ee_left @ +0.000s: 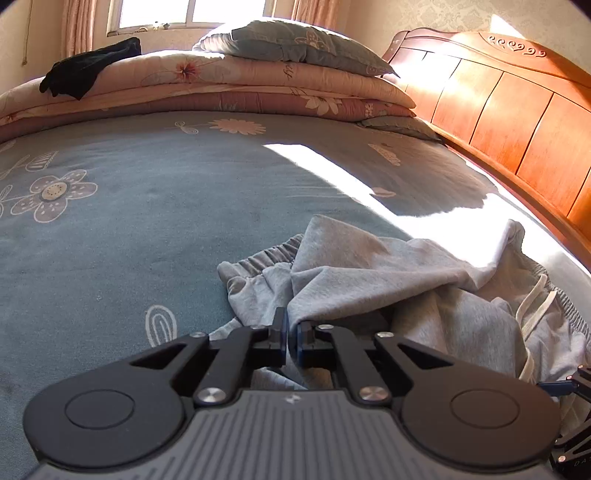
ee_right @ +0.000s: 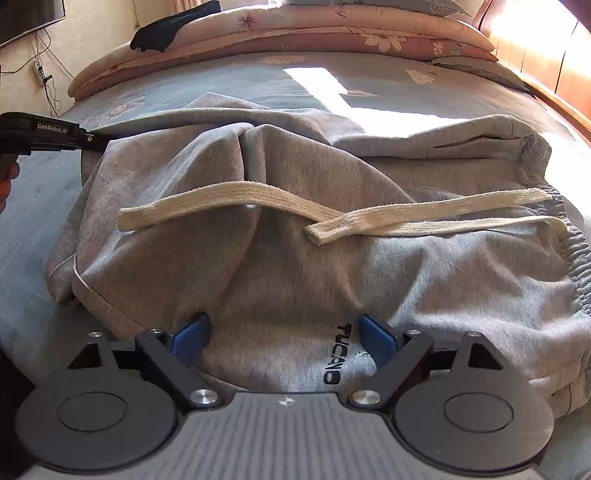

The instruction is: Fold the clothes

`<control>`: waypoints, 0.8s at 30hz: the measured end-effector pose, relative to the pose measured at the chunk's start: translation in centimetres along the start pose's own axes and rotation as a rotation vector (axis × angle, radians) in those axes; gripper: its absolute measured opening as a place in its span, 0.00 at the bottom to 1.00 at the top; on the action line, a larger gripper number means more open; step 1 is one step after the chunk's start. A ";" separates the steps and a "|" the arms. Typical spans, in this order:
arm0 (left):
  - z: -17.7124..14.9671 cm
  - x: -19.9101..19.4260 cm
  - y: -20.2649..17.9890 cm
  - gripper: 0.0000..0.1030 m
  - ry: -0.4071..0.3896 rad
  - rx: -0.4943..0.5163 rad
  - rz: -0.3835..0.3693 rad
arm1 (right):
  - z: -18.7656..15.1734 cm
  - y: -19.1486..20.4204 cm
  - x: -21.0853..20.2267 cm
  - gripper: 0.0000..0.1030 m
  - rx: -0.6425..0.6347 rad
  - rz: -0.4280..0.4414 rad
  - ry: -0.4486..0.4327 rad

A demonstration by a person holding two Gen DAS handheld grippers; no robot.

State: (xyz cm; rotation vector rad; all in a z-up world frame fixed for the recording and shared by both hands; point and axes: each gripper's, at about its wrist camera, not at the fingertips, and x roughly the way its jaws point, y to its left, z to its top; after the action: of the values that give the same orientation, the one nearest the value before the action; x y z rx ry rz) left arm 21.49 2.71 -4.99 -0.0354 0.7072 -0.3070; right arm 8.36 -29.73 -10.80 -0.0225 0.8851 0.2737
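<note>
Grey sweatpants (ee_right: 280, 258) before stacked quilts (ee_right: 295, 33)

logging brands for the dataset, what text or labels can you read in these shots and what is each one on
"TUCANO", black letters running sideways on the grey sweatpants, printed at.
"GenRobot.AI", white letters on the side of the left gripper, printed at.
A small mark beside "TUCANO": too small to read.
Faint letters on the black part at the left wrist view's lower right corner: too blurred to read.

Crumpled grey cotton sweatpants (ee_right: 295, 266) lie on the blue floral bedsheet (ee_right: 229, 77); cream flat drawstring (ee_right: 258, 195) crosses them; right gripper (ee_right: 284, 338) gapes over the fabric.
</note>
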 end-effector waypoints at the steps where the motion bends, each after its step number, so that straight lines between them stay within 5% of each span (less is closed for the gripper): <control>1: 0.7 0.1 -0.1 0.03 -0.012 0.018 0.014 | 0.0 0.1 0.0 0.91 -0.004 -0.002 0.000; 14: 12.2 5.7 -1.3 0.03 -0.091 0.182 0.216 | -0.5 0.1 0.1 0.96 -0.049 0.003 -0.011; 20: 16.3 10.6 -0.9 0.09 -0.050 0.172 0.288 | -0.6 -0.1 0.3 0.99 -0.059 0.014 -0.017; 24: 15.2 13.4 -0.8 0.12 0.028 0.183 0.285 | -0.5 -0.3 0.3 0.99 -0.065 0.018 -0.014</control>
State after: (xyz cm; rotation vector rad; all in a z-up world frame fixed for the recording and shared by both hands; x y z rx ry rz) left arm 40.66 -3.07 -1.81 0.2424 0.6989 -0.0975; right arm 8.20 -29.98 -11.40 -0.0726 0.8629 0.3191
